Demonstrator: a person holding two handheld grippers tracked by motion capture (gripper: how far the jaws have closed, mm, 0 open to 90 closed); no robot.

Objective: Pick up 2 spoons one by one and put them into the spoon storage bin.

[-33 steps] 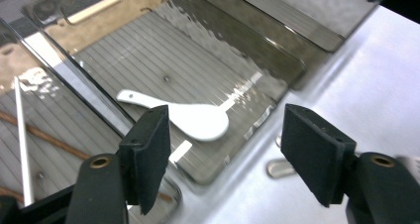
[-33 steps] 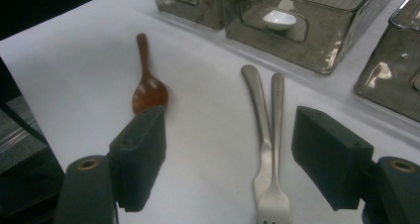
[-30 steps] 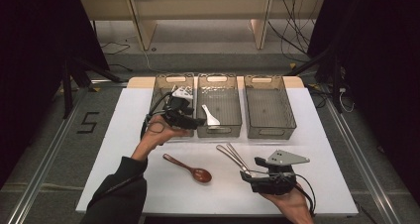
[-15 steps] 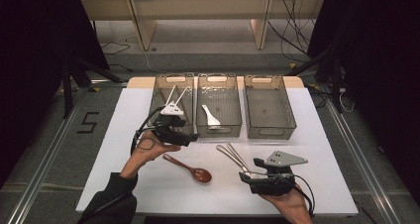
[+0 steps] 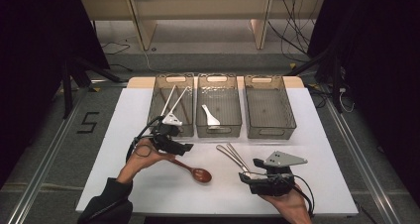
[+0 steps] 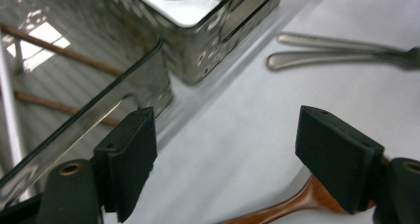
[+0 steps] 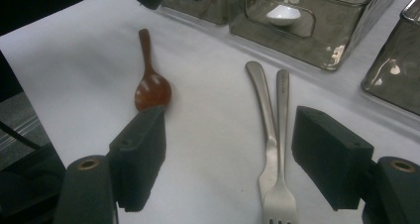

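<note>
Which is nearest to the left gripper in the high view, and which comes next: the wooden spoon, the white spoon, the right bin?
From the left gripper:
1. Wooden spoon, on the table just beside it.
2. White spoon, inside the middle bin.
3. Right bin, at the far right of the row.

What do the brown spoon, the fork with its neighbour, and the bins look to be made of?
Brown spoon: seemingly wood, glossy reddish-brown, perhaps lacquered. Fork and the piece beside it: metal by their silvery brushed sheen, likely steel. Bins: smoky see-through plastic, probably, with glossy reflecting walls.
</note>
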